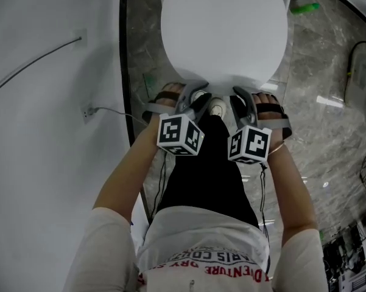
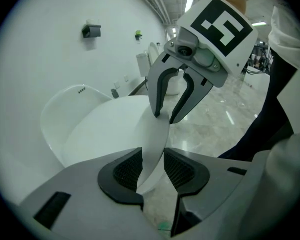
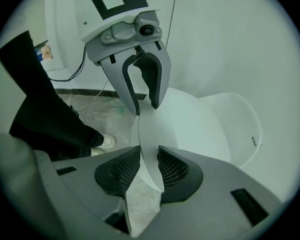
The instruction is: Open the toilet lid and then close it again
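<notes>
Plain white wall (image 1: 42, 132), matt and smooth, beside a floor (image 1: 316, 72) of glossy grey veined stone. Toilet lid (image 1: 225, 29): a broad oval of smooth white plastic, thin at the rim, lying down flat on the toilet, its rounded front edge toward the person. Both grippers, of grey moulded plastic, each with a black-and-white marker cube (image 1: 180, 134), straddle that front edge side by side. Left gripper (image 2: 152, 156): jaws wide apart, the lid's rim between the black ribbed pads (image 2: 127, 170) with slight slack, not clamped. Right gripper (image 3: 149, 159): jaws set a little narrower, its ribbed pads lying against both faces of the rim, gripping the lid. A small green thing (image 1: 304, 8) lies on the floor by the toilet.
</notes>
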Motion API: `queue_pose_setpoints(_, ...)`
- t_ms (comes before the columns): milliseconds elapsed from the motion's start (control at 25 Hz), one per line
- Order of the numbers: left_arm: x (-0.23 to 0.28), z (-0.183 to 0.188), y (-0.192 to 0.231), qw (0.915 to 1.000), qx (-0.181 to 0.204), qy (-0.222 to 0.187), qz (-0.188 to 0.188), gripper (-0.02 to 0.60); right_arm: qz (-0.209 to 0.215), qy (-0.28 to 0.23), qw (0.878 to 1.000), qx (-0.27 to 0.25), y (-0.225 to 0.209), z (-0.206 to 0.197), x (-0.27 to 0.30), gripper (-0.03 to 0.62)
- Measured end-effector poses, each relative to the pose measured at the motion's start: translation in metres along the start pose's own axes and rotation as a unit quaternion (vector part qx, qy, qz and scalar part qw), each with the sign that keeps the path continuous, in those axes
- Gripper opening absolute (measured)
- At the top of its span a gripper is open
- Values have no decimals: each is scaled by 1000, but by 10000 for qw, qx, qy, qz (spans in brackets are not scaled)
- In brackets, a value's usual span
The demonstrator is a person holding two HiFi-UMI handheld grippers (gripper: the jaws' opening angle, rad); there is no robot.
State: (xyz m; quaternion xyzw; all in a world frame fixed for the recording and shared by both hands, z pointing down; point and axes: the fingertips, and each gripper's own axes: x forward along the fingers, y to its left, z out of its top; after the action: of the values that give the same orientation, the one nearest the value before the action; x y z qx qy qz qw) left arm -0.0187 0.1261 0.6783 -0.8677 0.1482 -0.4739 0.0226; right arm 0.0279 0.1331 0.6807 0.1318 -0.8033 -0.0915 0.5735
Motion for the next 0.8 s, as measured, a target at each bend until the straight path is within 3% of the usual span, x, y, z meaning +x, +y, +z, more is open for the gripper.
queue_pose_setpoints(480, 49, -35, -21, 9996, -133, 268, -12, 135, 396, 79, 9990, 168, 28, -20, 51, 86)
queue_pose_setpoints(680, 64, -43, -22, 9976, -500, 426, -231, 119, 547, 106, 9981, 246, 34, -27, 67, 86)
queue_pose_setpoints(800, 68, -47, -18, 9972, -639, 352, -163, 87, 630, 90, 9974, 331, 36, -28, 73, 86)
